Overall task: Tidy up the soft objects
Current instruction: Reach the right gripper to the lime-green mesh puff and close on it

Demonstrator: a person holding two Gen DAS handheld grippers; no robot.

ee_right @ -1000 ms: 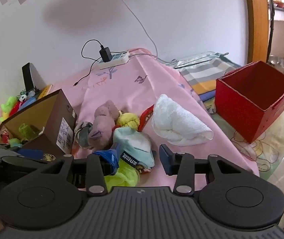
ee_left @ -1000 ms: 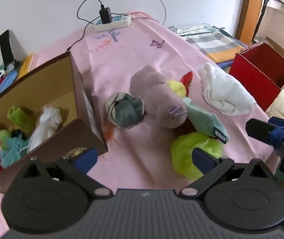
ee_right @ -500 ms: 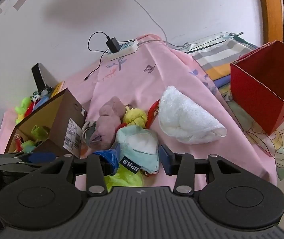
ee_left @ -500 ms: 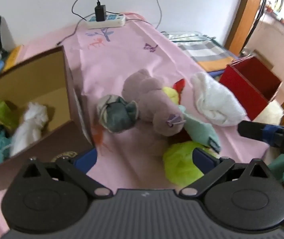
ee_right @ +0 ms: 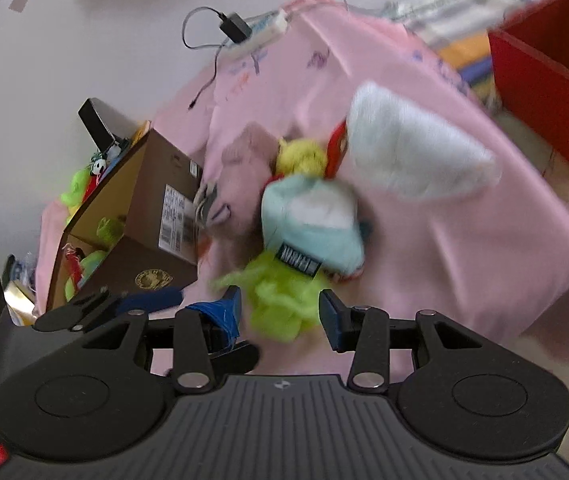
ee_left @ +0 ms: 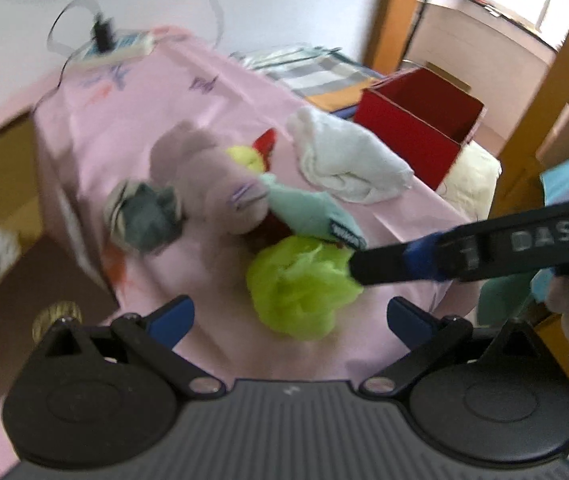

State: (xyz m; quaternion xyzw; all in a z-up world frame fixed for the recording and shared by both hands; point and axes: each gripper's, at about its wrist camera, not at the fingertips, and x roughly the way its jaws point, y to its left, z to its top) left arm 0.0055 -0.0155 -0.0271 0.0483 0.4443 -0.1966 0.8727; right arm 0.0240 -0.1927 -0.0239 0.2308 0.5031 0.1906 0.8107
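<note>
brown cardboard box [ee_right: 140, 216] at the pink cloth's [ee_left: 132, 120] left edge already holds soft toys, likely the sorting bin, while the left gripper [ee_left: 288, 316] waits wide and empty, and the right gripper [ee_right: 280, 312], jaws apart, straddles the lime-green mesh puff [ee_right: 280, 300] near the front edge.

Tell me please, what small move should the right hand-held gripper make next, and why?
Probably close on the lime green pouf. The right hand-held gripper is open and the pouf already lies between its fingers, at the near edge of the pile on the pink cloth. The left hand-held gripper is open too, but short of the pouf. Motion blur hides the exact depth.
</note>
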